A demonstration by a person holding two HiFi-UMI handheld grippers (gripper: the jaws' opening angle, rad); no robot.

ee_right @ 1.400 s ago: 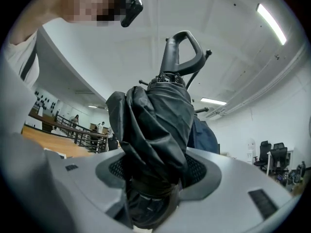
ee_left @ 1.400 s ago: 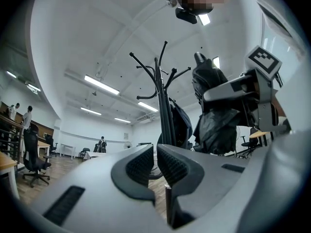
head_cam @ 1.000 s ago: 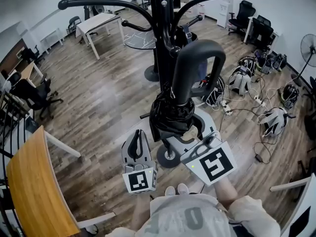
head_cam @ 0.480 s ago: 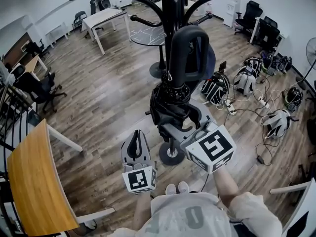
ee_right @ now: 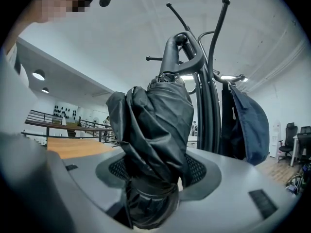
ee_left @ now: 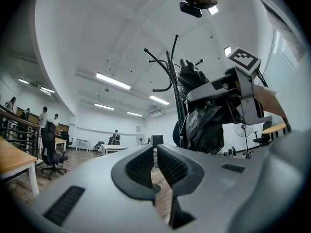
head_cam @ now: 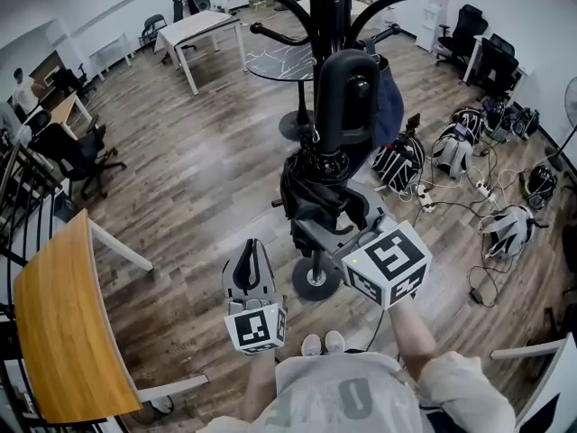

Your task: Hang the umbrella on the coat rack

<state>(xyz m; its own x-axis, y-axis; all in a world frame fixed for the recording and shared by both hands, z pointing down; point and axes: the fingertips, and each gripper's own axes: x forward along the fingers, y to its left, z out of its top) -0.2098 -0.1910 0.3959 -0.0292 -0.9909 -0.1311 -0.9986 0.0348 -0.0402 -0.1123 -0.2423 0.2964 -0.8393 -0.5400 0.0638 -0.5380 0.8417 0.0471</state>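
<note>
Your right gripper clamps the folded umbrella, held upright against the coat rack, handle beside the pole. Whether it has caught a hook is unclear, so seating and letting go look left to do. Your left gripper is closed and empty.

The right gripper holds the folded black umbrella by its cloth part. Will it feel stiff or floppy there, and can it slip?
The umbrella has loose, creased cloth, so it probably squashes under the right gripper, though its core is likely stiff. The shiny fabric may slip. The thick handle on top could make it tip.
</note>
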